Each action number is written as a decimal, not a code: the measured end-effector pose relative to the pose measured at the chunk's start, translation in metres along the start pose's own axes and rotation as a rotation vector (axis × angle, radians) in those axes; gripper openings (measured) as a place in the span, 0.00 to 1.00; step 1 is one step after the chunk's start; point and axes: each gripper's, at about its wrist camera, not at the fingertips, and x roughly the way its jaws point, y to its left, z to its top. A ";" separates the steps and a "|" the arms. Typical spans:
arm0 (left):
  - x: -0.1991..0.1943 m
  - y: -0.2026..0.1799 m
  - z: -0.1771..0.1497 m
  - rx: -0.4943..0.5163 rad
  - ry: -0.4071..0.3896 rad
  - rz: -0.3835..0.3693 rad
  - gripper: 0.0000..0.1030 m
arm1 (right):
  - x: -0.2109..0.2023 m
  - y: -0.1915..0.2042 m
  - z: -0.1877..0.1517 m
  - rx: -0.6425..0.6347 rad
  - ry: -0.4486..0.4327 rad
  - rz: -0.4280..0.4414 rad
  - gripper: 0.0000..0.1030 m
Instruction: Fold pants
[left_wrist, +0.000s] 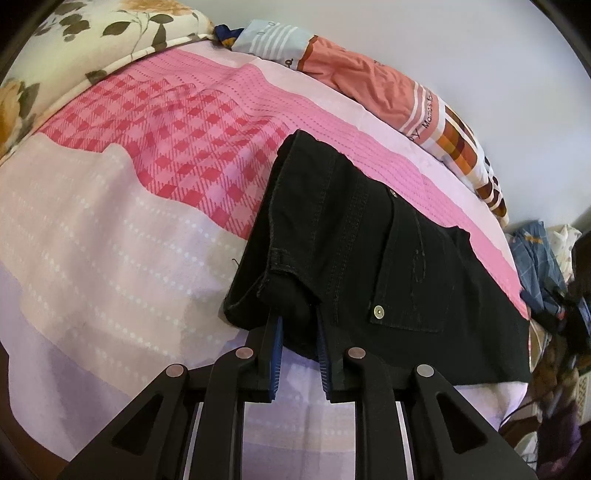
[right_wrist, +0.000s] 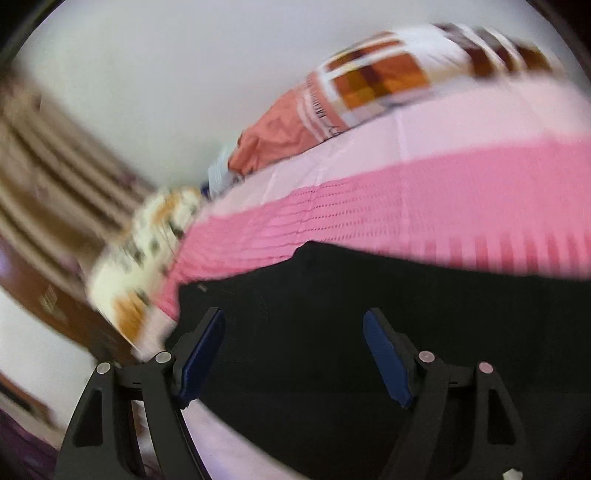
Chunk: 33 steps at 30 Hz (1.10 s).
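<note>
Black denim pants (left_wrist: 388, 266) lie folded on a bed covered by a pink, lilac and checked bedspread (left_wrist: 155, 155), their waistband end toward the near edge and a rear pocket with a metal rivet (left_wrist: 377, 312) facing up. The left gripper (left_wrist: 299, 328) has its two blue-padded fingers (left_wrist: 276, 354) closed on a bunched fold of the dark cloth at the near left corner of the garment, the fabric pinched between the pads and lifted slightly off the cover. In the right wrist view, which is heavily blurred, the right gripper (right_wrist: 295, 350) hangs with its fingers (right_wrist: 384, 354) spread wide apart above the black fabric (right_wrist: 332, 314), nothing between them; whether the tips touch the cloth cannot be told. Along the far side of the bed lies a rumpled quilt (left_wrist: 373, 88) in salmon, white and orange-brown squares, pressed against a pale wall (left_wrist: 480, 55). A floral pillow (left_wrist: 74, 40) with orange blooms and dark leaves sits at the far left corner. To the right of the bed, past the pants, a heap of blue and patterned clothes (left_wrist: 539, 258) is visible. Brown wooden furniture (right_wrist: 55, 258) shows, smeared, at the left of the right wrist view
</note>
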 end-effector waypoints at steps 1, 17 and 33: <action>0.000 0.000 0.000 0.002 -0.002 -0.001 0.20 | 0.011 0.007 0.011 -0.085 0.023 -0.025 0.72; 0.001 -0.004 -0.001 -0.007 -0.016 0.033 0.22 | 0.141 0.011 0.076 -0.404 0.334 0.026 0.50; 0.003 -0.002 0.003 -0.028 -0.007 0.043 0.27 | 0.162 0.012 0.076 -0.524 0.449 0.124 0.08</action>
